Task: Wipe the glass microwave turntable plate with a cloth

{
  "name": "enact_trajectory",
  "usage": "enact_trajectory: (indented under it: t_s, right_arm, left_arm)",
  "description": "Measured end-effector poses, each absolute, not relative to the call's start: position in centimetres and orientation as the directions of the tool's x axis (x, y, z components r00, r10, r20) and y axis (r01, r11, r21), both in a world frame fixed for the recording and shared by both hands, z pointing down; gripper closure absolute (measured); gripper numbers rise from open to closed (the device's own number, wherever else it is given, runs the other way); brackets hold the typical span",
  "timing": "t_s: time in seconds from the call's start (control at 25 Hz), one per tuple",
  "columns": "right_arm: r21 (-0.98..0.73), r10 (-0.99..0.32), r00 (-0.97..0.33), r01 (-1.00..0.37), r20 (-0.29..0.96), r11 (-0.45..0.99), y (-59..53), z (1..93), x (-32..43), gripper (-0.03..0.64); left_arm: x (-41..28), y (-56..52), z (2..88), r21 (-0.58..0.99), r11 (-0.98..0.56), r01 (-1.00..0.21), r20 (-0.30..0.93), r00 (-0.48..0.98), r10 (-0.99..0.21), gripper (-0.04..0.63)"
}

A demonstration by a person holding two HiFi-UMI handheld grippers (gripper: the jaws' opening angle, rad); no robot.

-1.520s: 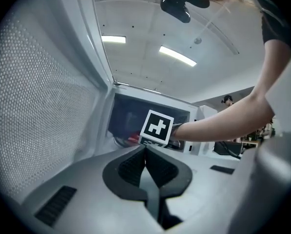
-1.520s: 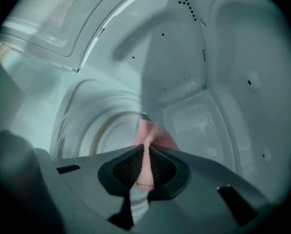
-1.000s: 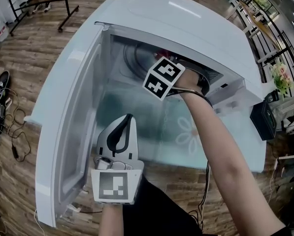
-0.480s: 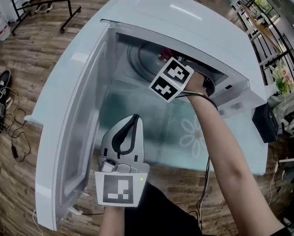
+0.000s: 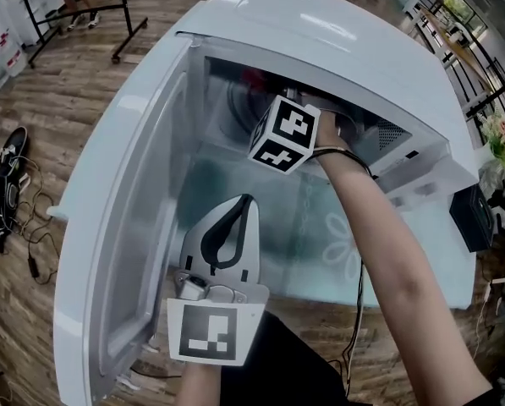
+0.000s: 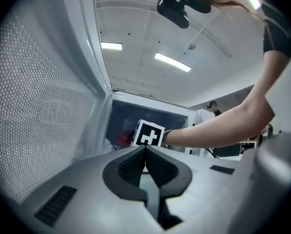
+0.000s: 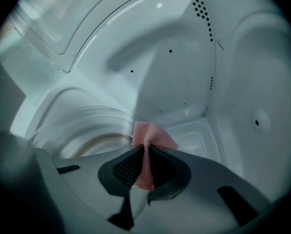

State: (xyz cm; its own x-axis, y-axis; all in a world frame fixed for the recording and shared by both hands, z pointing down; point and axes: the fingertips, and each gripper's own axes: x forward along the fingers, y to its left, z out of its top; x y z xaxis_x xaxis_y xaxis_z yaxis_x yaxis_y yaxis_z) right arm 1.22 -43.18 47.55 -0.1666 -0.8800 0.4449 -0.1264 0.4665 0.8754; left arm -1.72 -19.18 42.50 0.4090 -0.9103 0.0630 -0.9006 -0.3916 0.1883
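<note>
- While the right gripper [image 7: 145,149] reaches into the microwave [image 5: 320,24] at the upper centre of the head view, its jaws are clamped on a pink cloth [image 7: 154,136].
- The plate [image 7: 84,128] sits inside the cavity, at the lower left of the right gripper view, near the cloth; whether they touch cannot be told.
- The left gripper [image 5: 244,203] hangs at the lower centre of the head view, beside the open door [image 5: 125,184], its jaws pressed together with nothing between them.

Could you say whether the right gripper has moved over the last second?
Yes: the right gripper, holding the pink cloth, has shifted slightly left, away from the vent holes.
</note>
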Motion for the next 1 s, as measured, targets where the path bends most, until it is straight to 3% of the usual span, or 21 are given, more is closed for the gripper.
enact_trajectory:
  t_s: [0.28, 0.56, 1.0]
  right_arm:
    - [0.874, -0.866, -0.163, -0.046, 0.472, 0.485, -44.2, 48.9, 0.8, 0.604]
    - [0.852, -0.852, -0.013, -0.022, 0.523, 0.523, -44.4, 49.6, 5.2, 0.604]
    - [0.797, -0.794, 0.263, 0.125, 0.547, 0.591, -43.5, 50.3, 10.8, 0.604]
  left_arm:
    - [-1.3, -19.4, 42.7, 0.144, -0.407, -0.902, 0.069, 0.419, -0.905, 0.592]
    - [-0.8, -19.2, 42.7, 0.143, -0.411, -0.9, 0.075, 0.424, -0.903, 0.592]
    - [-0.7, -18.4, 42.1, 0.152, -0.401, -0.903, 0.054, 0.413, -0.909, 0.592]
